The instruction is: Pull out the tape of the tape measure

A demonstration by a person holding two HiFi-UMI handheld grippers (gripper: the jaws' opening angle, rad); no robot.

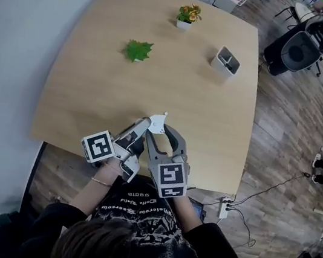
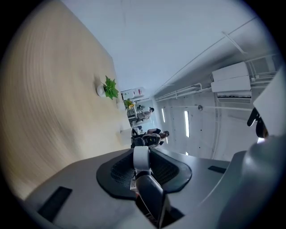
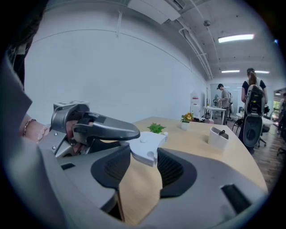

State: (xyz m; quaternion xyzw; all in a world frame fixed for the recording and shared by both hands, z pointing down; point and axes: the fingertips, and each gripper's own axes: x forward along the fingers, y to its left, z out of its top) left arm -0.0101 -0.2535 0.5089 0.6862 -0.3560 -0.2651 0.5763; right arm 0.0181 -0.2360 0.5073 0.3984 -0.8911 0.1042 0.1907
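Tape measure [image 1: 157, 123], white, hangs above the desk's [image 1: 93, 95] near edge, clamped at the tips of the right tongs [image 3: 144, 155]. The left tongs [image 2: 141, 154], narrow, pinch what looks like its white tape end [image 2: 141, 162], meeting it from its left. The tape should run leftward along that edge, so the left hand draws away.

Open office: swivel chairs [image 1: 300, 53], wooden table [image 1: 155, 93], strip lights [image 3: 236, 38].

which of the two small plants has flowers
The farther one, the flowering plant, with yellow-orange blooms in a white pot; the leafy plant is all green.
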